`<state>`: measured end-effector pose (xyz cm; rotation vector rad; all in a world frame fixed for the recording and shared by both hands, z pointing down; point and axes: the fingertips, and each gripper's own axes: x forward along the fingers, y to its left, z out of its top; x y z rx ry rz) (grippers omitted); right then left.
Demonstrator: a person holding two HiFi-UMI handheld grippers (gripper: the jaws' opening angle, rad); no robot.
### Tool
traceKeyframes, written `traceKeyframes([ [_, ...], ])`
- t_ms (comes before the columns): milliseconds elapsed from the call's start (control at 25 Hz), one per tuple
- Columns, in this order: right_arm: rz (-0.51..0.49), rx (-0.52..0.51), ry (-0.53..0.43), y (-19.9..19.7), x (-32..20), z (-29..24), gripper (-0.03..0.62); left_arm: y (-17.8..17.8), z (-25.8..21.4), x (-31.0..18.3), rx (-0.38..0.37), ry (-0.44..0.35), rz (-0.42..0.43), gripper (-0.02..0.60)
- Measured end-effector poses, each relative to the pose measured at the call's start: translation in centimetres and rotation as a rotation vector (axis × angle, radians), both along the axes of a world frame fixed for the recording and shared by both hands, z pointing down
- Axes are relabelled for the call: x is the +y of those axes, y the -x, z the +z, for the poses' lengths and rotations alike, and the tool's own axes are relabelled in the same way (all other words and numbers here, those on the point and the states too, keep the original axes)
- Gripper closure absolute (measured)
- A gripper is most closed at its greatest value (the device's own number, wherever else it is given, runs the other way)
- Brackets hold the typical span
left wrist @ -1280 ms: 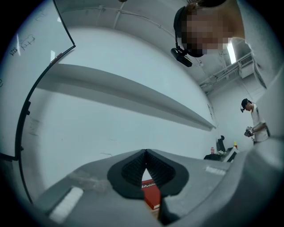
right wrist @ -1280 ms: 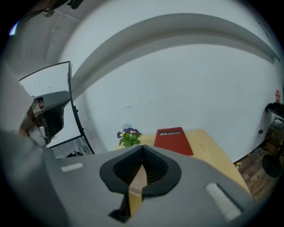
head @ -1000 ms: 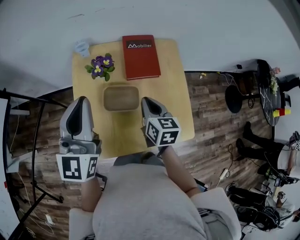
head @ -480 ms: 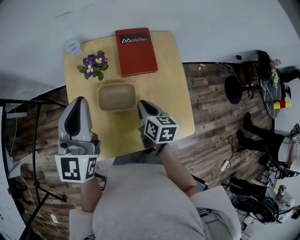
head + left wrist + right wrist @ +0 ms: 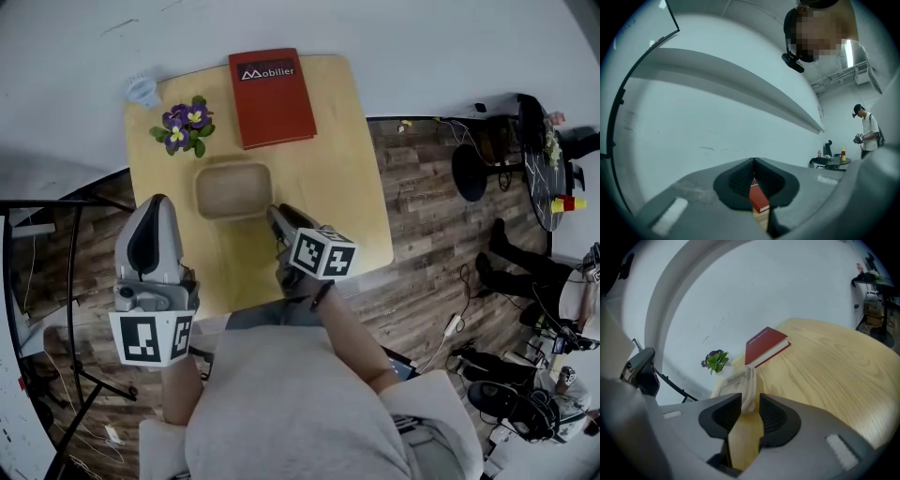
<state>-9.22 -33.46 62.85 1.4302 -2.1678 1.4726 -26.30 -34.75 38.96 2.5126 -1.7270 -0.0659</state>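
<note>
**A:** Right claw status?

**B:** Right claw [image 5: 275,214] sits at the near-right corner of the wooden bowl [image 5: 232,190]. It points toward the far edge of the tabletop [image 5: 347,206]. In the right gripper view the jaws are spread by a narrow gap, and the bowl's rim runs into that gap at the tips. I can't tell whether the pads actually touch the rim, because it's washed out there.

**A:** Bowl position?

**B:** Upright in the middle of the tabletop, slightly toward the left edge.

**A:** Left side?

**B:** Left claw [image 5: 157,200] is over the left edge of the tabletop, beside the bowl's left side and not touching it. In the left gripper view the jaws are pressed together at the tips and empty. That view is mostly wall, with a sliver of the red book [image 5: 758,199] showing in the slot below the tips.

**A:** What else is on there?

**B:** The red book lies flat against the far edge, just beyond the bowl with a strip of bare wood between them. The flowers [image 5: 180,128] are near the far-left corner, left of the book. A clear cup [image 5: 142,89] stands right at that corner, just beyond the flowers. In the right gripper view the book and flowers both sit behind the bowl, flowers on the left.
</note>
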Motion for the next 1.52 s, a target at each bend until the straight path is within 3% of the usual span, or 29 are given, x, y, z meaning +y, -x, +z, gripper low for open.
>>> traceKeyframes([
  [480, 0.117, -0.194, 0.072, 0.5, -0.1, 1.4, 0.431, 0.4, 0.6, 0.0, -0.012, 0.011, 0.009, 0.578],
  [840, 0.149, -0.265, 0.09, 0.8, -0.2, 1.7, 0.433, 0.5, 0.7, 0.0, -0.015, 0.013, 0.016, 0.578],
  [1120, 0.17, -0.273, 0.064, 1.0, -0.7, 1.0, 0.525, 0.7, 0.8, 0.2, -0.01, 0.01, 0.017, 0.578],
  [1520, 0.182, -0.254, 0.031, 0.8, -1.0, 0.0, 0.546, 1.0, 0.5, 0.6, -0.003, -0.001, 0.013, 0.578],
])
